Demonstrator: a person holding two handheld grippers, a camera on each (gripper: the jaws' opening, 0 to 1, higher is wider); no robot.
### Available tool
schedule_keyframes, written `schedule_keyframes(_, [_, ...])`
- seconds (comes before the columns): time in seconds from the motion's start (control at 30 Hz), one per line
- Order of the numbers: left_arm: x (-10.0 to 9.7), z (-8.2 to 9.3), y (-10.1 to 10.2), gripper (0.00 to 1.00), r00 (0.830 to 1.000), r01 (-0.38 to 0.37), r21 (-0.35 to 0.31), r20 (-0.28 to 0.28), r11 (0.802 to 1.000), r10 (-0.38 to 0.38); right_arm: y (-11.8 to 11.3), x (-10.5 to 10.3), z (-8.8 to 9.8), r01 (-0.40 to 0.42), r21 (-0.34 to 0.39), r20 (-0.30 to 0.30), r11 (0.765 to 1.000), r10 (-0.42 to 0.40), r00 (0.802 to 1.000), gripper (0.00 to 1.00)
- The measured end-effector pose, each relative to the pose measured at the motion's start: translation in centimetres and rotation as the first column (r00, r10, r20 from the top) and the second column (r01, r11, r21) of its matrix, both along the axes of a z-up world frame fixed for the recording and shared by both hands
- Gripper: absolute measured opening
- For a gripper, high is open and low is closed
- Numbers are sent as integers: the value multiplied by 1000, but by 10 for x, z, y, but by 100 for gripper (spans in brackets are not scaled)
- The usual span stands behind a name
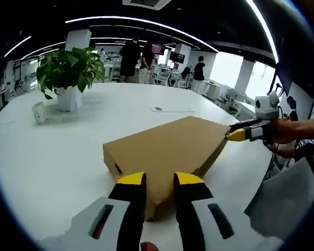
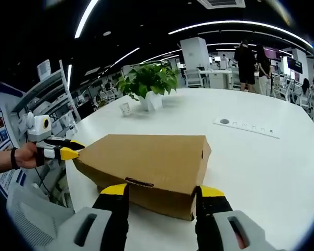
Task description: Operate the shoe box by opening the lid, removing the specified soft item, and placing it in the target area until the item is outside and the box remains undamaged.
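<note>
Step in hand: lid opening, judged not yet begun. Advice: hold one end steady, lift the lid edge slowly, avoid crushing the cardboard.

Box [image 1: 165,151] shut, on white table [image 1: 68,157], plain brown cardboard, flat lid, corners sharp, no dents seen. Dark slot on the front wall [image 2: 139,182], possibly a tab.

Left gripper [image 1: 159,179] parted, jaws straddling the near corner; contact hard to judge. Right gripper [image 2: 163,191] spread wide across the front wall, apparently not pinching.

Soft item hidden inside. Plant [image 1: 69,70] well apart.

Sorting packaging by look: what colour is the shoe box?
Plain brown cardboard; the shoe box shows best in the right gripper view.
</note>
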State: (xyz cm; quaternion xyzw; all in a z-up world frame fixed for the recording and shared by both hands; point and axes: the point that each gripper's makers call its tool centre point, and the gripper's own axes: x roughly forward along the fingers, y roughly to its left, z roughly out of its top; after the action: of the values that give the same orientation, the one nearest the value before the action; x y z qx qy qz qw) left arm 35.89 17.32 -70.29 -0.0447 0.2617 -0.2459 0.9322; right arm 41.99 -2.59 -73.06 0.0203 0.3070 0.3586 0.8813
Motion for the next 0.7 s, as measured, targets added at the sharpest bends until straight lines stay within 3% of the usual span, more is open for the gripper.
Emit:
schedule_keyframes(0.03, [1,1,-8,21,999,43,41,2,998,-43,3,1,4,5,10,4,1000,-5,1000,46])
schedule_keyframes(0.2, [9,10,-14,32,999,32,40,23,999,-33,10,10,17,30,43,9,999,-30,1000,46])
schedule_keyframes(0.37, [8,23,12,38,998,-32,53,62,998,29,12,18,29,55,78,22,995,-57,998,46])
schedule_keyframes(0.53, [1,32,44,45,993,-89,53,88,995,84,13,23,30,55,64,27,996,-57,998,45])
schedule_keyframes(0.7, [-8,21,55,50,995,-69,90,76,994,63,17,26,40,66,75,35,995,-69,997,45])
